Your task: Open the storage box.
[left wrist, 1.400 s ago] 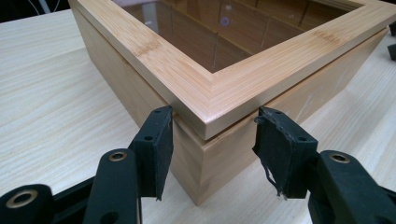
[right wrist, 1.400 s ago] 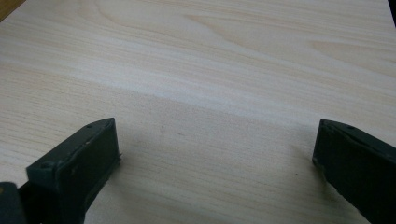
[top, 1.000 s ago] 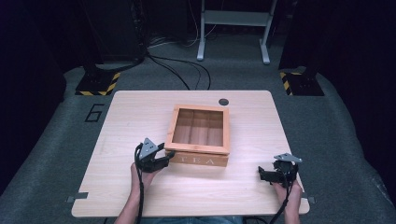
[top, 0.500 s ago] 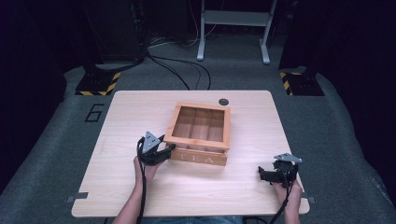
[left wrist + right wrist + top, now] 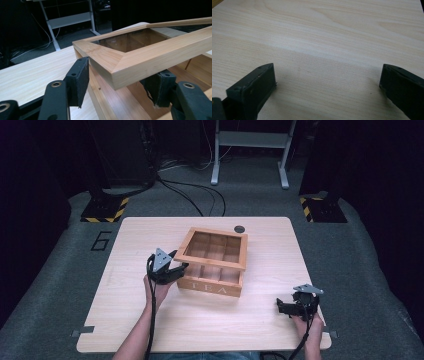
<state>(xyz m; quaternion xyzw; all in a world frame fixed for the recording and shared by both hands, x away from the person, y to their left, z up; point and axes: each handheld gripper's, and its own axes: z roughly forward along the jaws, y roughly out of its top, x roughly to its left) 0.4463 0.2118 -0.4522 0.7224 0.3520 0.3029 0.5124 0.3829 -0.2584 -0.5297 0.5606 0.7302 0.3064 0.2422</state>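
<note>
"TEA" box lid (image 5: 216,249) newly raised

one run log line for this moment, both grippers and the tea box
left gripper: open, jaws straddle raised lid corner | right gripper: open, over table | tea box: lid partly lifted

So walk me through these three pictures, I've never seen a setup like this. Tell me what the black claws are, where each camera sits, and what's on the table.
There is no robot here. A person holds a hand-held claw tool in each hand; each has two black jaws and its own small camera.

The high view looks down from above the person's side of the table. On the table stands a wooden tea box with a glass-paned lid, raised a little at the front. A small dark disc lies behind it.

The left gripper is at the box's front left corner. The left gripper view looks along its jaws: they sit on either side of the lid's corner, spread apart and not visibly clamping it.

The right gripper sits over bare table; the right gripper view shows its jaws wide open, holding nothing.
</note>
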